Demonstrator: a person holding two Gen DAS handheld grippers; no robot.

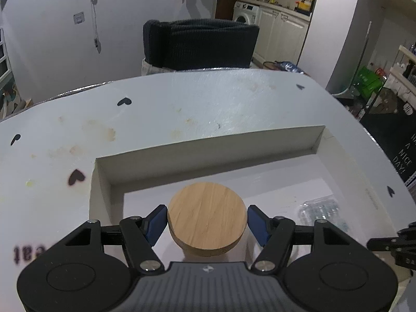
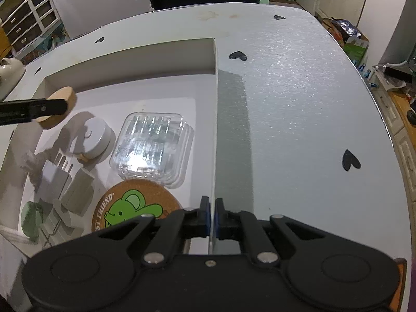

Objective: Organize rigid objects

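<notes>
My left gripper (image 1: 207, 222) is shut on a round wooden disc (image 1: 207, 217) and holds it above the inside of a shallow white box (image 1: 208, 153). The disc also shows in the right wrist view (image 2: 61, 104), in the air over the box's left part. My right gripper (image 2: 212, 217) is shut on the right wall of the box (image 2: 215, 119). Inside the box lie a clear plastic case (image 2: 152, 147), a white round puck (image 2: 96, 137), a cork coaster with a green animal (image 2: 135, 208) and white plug adapters (image 2: 65, 179).
The box sits on a white table with black heart marks (image 2: 299, 91). A dark fabric-covered chair back (image 1: 200, 44) stands behind the table's far edge. A white ceramic object (image 2: 9, 70) sits at the left of the table. Kitchen cabinets and a washing machine are far behind.
</notes>
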